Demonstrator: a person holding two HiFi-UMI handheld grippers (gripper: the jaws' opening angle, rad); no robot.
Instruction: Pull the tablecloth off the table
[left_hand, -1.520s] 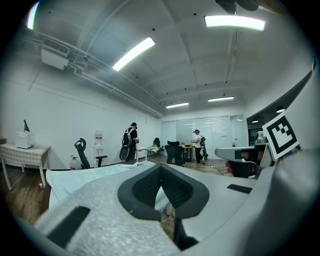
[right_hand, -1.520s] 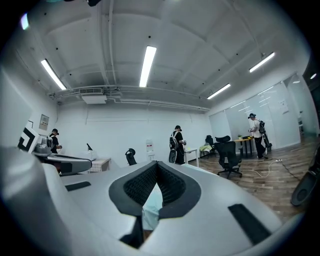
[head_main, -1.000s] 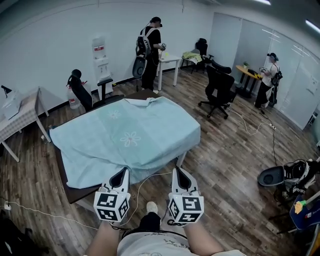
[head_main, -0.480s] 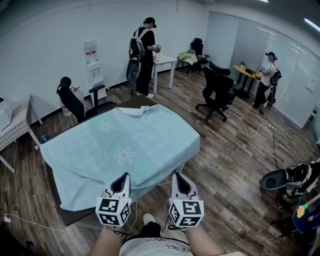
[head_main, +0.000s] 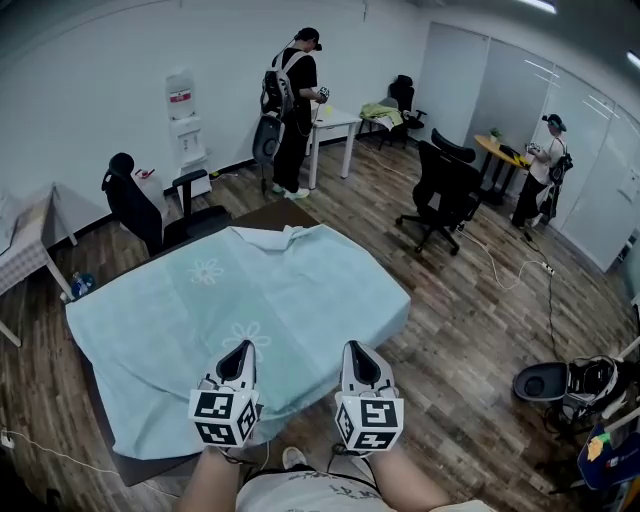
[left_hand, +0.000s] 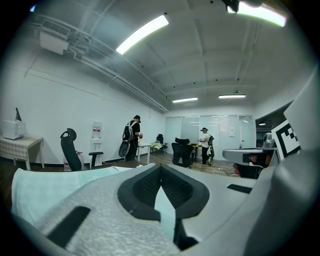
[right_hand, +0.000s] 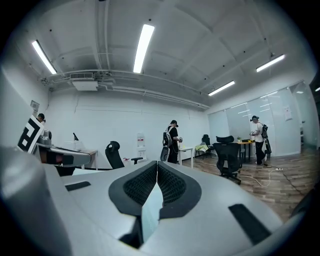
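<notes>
A light blue tablecloth (head_main: 240, 300) with flower prints covers a dark brown table (head_main: 268, 214), whose far end shows bare. The cloth's near edge is lifted off the table front. My left gripper (head_main: 237, 350) is shut on that near edge, and my right gripper (head_main: 357, 352) is shut on it a little to the right. In the left gripper view, a strip of the tablecloth (left_hand: 164, 210) is pinched in the left gripper (left_hand: 160, 167). The right gripper view shows the same fold of tablecloth (right_hand: 151, 210) clamped in the right gripper (right_hand: 157, 164). Both point level across the table.
A person (head_main: 295, 110) stands by a white desk (head_main: 335, 125) at the back; another person (head_main: 540, 170) stands at the right. Black office chairs (head_main: 445, 190) (head_main: 135, 205), a water dispenser (head_main: 182, 115) and a floor cable (head_main: 510, 265) surround the table.
Both grippers have drawn back toward me with the cloth's edge in them. The cloth has slid my way, and more bare tabletop shows at the far end.
</notes>
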